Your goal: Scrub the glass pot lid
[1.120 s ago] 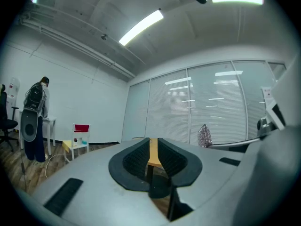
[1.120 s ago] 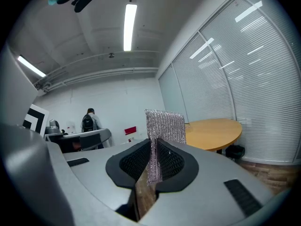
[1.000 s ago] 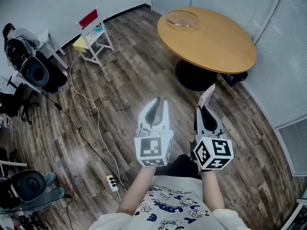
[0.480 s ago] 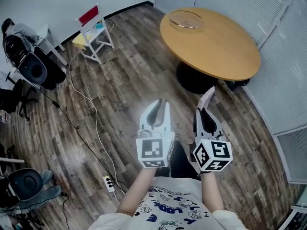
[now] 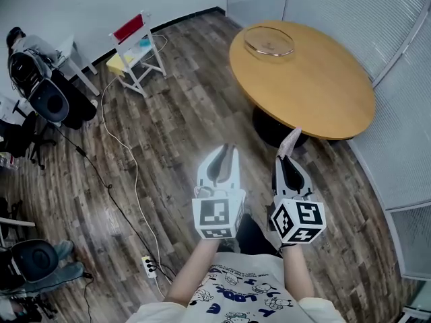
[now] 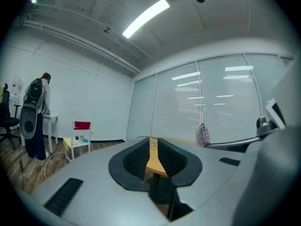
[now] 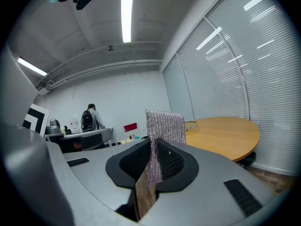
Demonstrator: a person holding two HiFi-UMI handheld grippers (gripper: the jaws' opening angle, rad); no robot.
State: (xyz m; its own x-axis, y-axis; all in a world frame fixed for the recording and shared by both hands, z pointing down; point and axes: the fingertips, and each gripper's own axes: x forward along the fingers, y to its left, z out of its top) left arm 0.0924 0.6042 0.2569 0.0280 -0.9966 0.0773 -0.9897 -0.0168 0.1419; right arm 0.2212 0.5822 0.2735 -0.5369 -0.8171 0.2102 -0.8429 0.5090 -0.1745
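Pinching a scrubber [image 5: 291,138] in the right gripper [image 5: 285,157], left gripper [image 5: 225,152] near-shut and empty, judging the lid [image 5: 269,42] slick, fragile, best steadied at its rim.

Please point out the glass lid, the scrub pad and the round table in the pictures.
glass lid [image 5: 269,41], head view, the middle of the glass.
scrub pad [image 7: 164,126], right gripper view, its upper free part.
table [image 5: 316,86], head view, a bare part of its top.

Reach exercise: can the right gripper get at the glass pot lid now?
Probably not: the clear glass pot lid lies far across the round wooden table from the right gripper, though nothing intervenes.
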